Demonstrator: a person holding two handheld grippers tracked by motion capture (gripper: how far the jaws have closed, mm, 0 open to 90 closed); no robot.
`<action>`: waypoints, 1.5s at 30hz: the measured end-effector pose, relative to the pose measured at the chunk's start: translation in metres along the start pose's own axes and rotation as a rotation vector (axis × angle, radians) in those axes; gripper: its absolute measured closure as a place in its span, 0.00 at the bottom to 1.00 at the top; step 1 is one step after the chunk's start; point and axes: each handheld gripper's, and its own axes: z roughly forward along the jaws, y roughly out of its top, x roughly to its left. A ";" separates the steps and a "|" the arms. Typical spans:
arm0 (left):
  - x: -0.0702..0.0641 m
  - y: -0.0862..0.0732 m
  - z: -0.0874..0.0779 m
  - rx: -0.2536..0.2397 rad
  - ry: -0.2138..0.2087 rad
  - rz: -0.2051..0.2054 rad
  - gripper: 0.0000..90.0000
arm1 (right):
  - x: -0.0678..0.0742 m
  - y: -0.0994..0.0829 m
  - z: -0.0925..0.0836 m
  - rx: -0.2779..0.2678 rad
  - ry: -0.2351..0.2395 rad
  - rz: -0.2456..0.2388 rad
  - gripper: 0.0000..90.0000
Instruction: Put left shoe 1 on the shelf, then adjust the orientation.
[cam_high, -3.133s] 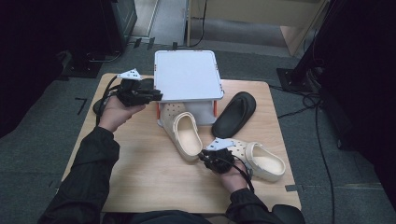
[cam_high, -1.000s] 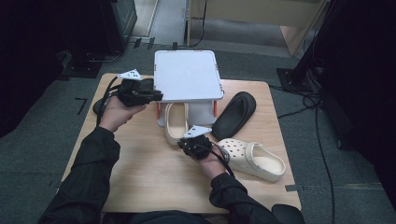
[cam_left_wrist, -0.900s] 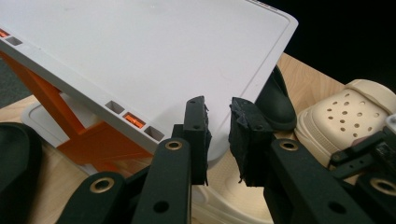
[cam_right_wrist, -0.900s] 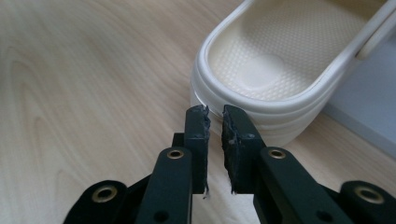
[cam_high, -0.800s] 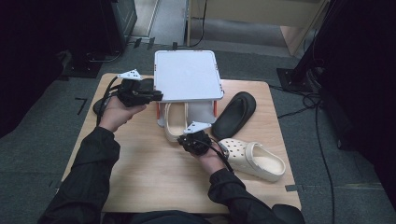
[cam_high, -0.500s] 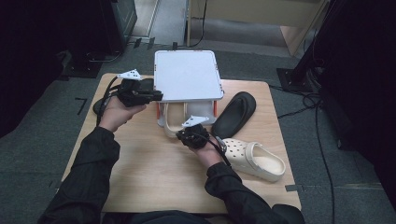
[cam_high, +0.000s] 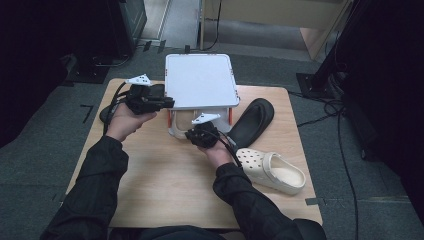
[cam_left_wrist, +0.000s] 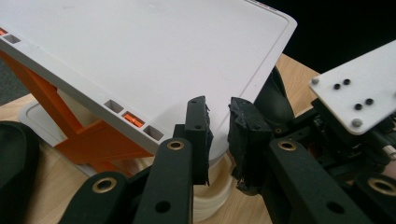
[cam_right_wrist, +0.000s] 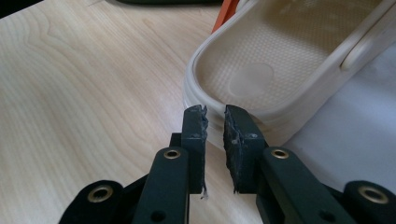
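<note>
Your wooden bench (cam_high: 150, 185) carries a white rack (cam_high: 200, 80) with orange legs. One cream clog (cam_high: 182, 122) lies under the rack, a black clog (cam_high: 255, 120) just right of it, another cream clog (cam_high: 272, 170) nearer you.

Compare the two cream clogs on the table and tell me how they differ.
The first cream clog lies mostly under the white rack, with just its heel end sticking out; the second cream clog lies fully in the open near the table's right edge. The first has the right gripper at its heel rim; nothing touches the second. The first points away from the person, the second lies slantwise. Both share the cream colour and moulded shape.
</note>
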 end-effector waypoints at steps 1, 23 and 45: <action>0.000 0.000 0.000 0.000 0.000 0.000 0.87 | 0.000 0.002 0.002 0.003 -0.001 -0.002 0.87; -0.001 0.000 0.000 -0.002 0.001 -0.002 0.86 | -0.007 -0.004 -0.030 0.031 0.075 0.056 0.74; 0.000 0.000 0.000 -0.001 -0.003 -0.009 0.86 | -0.021 -0.042 -0.109 0.003 0.032 0.080 0.70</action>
